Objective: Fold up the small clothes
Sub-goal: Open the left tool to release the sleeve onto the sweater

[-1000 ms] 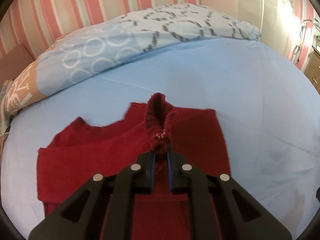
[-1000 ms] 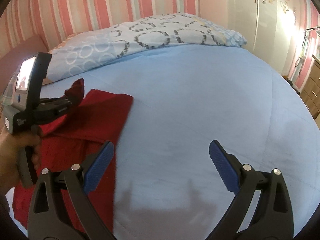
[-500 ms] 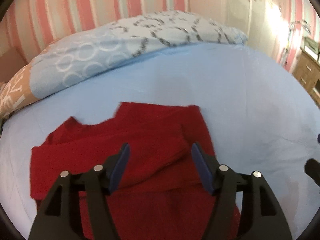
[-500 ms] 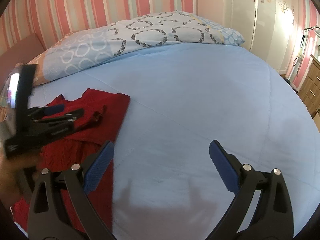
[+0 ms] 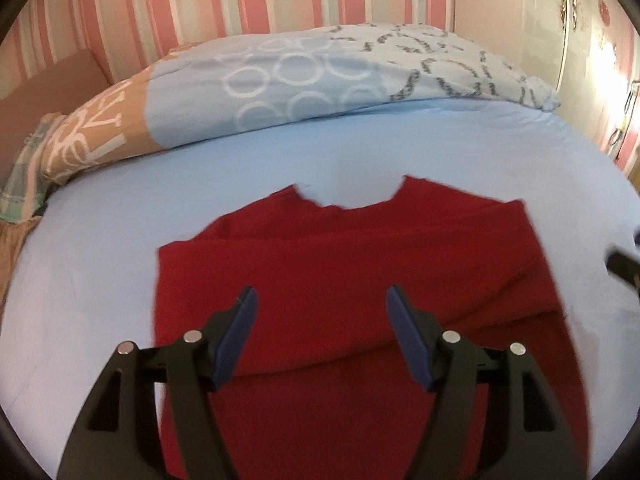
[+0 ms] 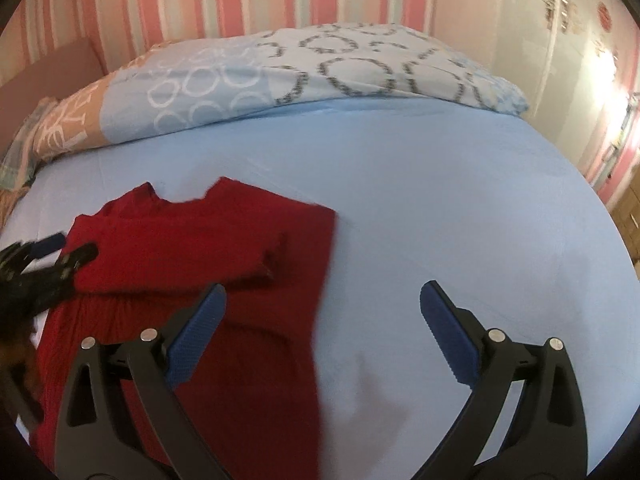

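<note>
Blue bed sheet (image 6: 440, 208): red garment (image 5: 360, 280) released, seemingly flat; left gripper (image 5: 320, 312) jaws now apart; right gripper (image 6: 322, 312) jaws still apart.

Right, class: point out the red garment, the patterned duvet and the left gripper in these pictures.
red garment (image 5: 352, 264): left wrist view, on the folded-over upper layer.
patterned duvet (image 5: 304, 80): left wrist view, on the pale blue part with white rings.
left gripper (image 5: 320, 332): left wrist view, midway between its open blue-padded fingertips.

both grippers' fingers (image 5: 242, 316) spread wide
</note>
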The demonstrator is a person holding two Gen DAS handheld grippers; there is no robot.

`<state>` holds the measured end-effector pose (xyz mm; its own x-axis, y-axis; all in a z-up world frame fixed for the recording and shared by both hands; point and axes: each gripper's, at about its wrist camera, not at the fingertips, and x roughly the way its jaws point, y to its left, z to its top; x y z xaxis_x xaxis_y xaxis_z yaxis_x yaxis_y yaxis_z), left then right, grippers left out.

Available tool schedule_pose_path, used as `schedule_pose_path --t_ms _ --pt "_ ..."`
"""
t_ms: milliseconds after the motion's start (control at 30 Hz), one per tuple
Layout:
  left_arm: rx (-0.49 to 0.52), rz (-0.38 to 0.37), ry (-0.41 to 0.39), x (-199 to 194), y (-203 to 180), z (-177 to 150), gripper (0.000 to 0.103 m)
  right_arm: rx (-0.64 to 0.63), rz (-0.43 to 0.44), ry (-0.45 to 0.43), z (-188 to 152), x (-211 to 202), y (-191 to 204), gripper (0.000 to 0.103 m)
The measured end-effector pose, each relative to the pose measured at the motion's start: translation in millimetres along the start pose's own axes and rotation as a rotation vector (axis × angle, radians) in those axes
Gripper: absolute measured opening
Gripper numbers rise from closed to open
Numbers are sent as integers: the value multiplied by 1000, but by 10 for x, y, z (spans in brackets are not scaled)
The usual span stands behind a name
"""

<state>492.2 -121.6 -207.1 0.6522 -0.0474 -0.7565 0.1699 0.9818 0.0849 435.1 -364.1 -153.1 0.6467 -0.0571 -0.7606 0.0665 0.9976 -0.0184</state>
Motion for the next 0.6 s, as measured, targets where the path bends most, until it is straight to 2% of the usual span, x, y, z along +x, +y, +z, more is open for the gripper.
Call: schedule_pose_path --t_ms 100,233,333,367,400,467,600 --pt "-17 26 14 53 241 -69 68 -73 -24 11 130 250 311 98" --pt "-52 89 43 239 543 -126 68 -155 -97 63 95 629 536 98" --pt "-70 147 81 425 700 -218 74 -187 -208 109 -34 870 471 98" --pt "-74 160 96 482 732 -250 75 -199 -280 140 -99 966 394 98" --pt "-77 174 116 546 765 -298 77 -189 -304 160 -142 1017 312 100" --pt "-77 192 153 649 817 -416 82 -126 -275 185 -199 1045 126 100" --pt "-103 156 119 485 869 -509 81 -127 -292 144 -217 823 29 100"
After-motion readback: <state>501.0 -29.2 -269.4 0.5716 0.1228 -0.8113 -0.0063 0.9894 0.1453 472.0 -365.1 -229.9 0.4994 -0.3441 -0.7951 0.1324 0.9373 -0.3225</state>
